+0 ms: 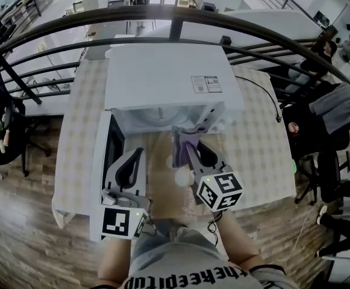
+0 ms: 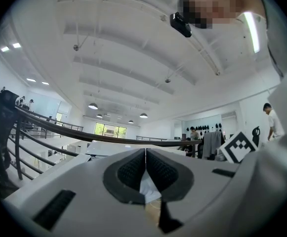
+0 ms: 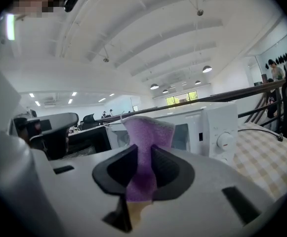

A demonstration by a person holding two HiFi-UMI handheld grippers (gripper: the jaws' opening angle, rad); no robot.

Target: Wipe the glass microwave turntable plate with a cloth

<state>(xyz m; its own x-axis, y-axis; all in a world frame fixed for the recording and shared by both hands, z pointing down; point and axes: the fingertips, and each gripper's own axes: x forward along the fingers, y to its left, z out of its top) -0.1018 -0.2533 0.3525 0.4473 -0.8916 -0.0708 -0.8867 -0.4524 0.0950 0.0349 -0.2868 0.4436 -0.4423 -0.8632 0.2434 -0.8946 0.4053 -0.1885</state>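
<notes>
Where the right hand-held gripper (image 3: 144, 154) is closing: on the purple cloth (image 3: 148, 132), its jaws pinching the fabric, with a fold standing up above the tips and a tail hanging below.
Left hand-held gripper (image 2: 145, 158): its jaws are pressing together along their ribbed pads; a pale sliver is showing in the gap lower down, and I cannot tell what it is.
Cloth's place: being held just in front of the open mouth of the white microwave (image 1: 168, 71), right of centre in the head view.
Microwave door (image 1: 105, 161): standing swung open to the left, just beside the left hand-held gripper.
Control knob (image 3: 225, 140): showing on the microwave's panel, right of the cloth.
Glass plate: not showing clearly in any view.
Counter (image 1: 259, 149): carrying the microwave on a checked covering.
Railing (image 1: 175, 14): curving behind the counter.
</notes>
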